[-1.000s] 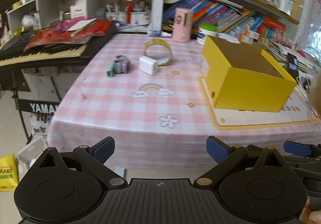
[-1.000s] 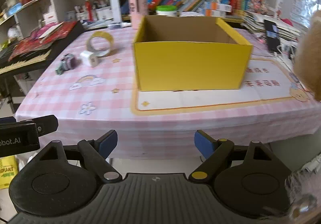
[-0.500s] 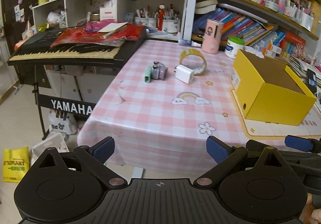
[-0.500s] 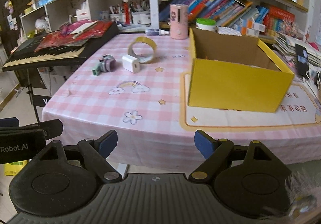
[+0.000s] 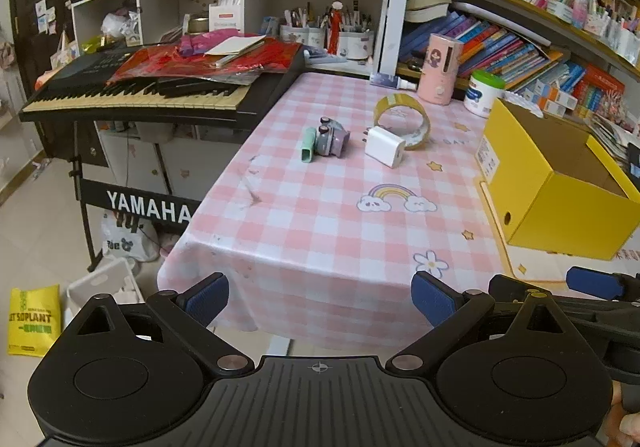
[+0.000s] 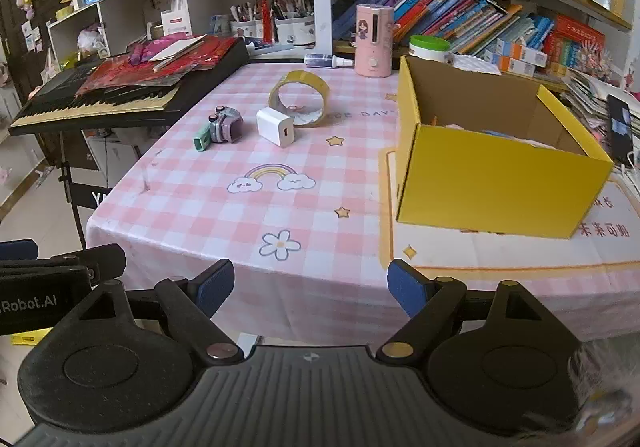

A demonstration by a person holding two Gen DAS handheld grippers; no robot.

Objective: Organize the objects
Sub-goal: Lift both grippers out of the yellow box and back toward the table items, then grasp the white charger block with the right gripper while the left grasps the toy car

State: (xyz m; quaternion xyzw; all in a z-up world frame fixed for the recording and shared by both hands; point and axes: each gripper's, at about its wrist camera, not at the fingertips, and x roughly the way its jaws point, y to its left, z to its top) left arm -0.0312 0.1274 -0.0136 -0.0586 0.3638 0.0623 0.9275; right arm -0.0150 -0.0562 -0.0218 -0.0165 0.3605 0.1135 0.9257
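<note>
A small purple toy with a green part [image 5: 328, 139] [image 6: 222, 127], a white charger cube [image 5: 385, 146] [image 6: 276, 126] and a yellow tape roll [image 5: 402, 119] [image 6: 299, 97] lie on the pink checked tablecloth [image 5: 320, 215] [image 6: 224, 207]. An open yellow box [image 5: 556, 183] [image 6: 496, 163] stands at the right and holds a few items. My left gripper [image 5: 319, 299] and right gripper [image 6: 310, 287] are both open and empty, held before the table's near edge, far from the objects.
A black Yamaha keyboard [image 5: 160, 87] [image 6: 120, 95] with red papers on it stands left of the table. A pink cylinder [image 6: 374, 41] and a green-lidded jar [image 6: 430, 49] stand at the back. Bookshelves fill the rear wall. A phone [image 6: 620, 135] lies at the far right.
Both grippers have risen and swung left: the keyboard and floor have come into view, and the yellow box now sits further right. The jaws stay open.
</note>
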